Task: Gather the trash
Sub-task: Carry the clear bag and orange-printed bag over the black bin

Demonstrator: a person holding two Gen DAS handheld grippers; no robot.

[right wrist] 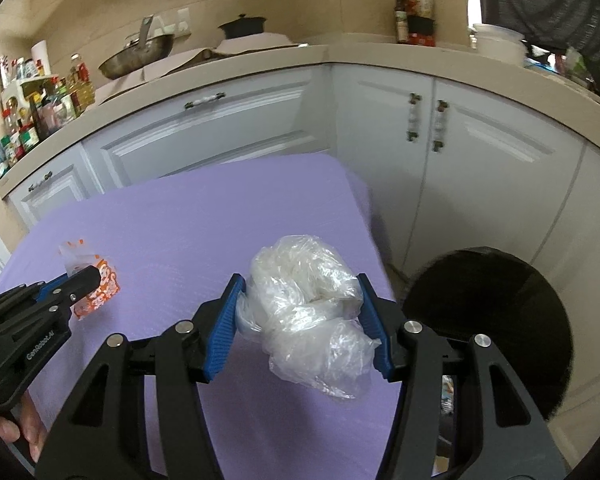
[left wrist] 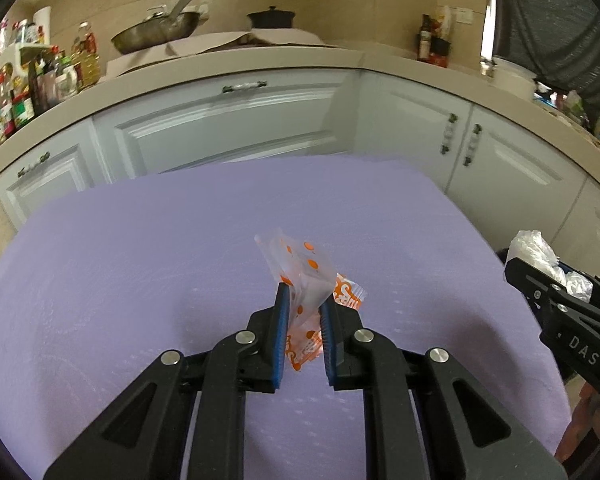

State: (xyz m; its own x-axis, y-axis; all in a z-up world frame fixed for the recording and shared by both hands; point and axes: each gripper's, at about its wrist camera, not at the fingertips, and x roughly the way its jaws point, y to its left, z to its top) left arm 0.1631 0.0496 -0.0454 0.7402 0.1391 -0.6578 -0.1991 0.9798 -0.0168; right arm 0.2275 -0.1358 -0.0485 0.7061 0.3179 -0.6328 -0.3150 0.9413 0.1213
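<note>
The orange-and-white snack wrapper (left wrist: 306, 280) is pinched between the blue pads of the left gripper (left wrist: 303, 316), whose jaws are nearly closed on it. The wrapper sticks up past the tips and looks lifted off the purple table cover (left wrist: 140, 280), though I cannot be sure its lowest corner is clear of it. The crumpled clear plastic bag (right wrist: 308, 308) is squeezed between the jaws of the right gripper (right wrist: 300, 320), which stand about half way open because the bag is fat. It bulges out above and below the pads and hangs over the right edge of the table. So both pieces of trash look picked up, and I can see no other trash lying on the purple cover. What is left, I think, is to drop them in. The round black trash bin (right wrist: 488, 328) sits on the floor just beside the table's right edge, below and to the right of the clear bag, and nothing is going into it yet. The bag is close to the bin; the wrapper is farther left. Behind the table are white cabinets (left wrist: 228, 128) and a kitchen counter (left wrist: 228, 60) with a wok (left wrist: 156, 28), a black pot (left wrist: 272, 18) and bottles (left wrist: 40, 80).
</note>
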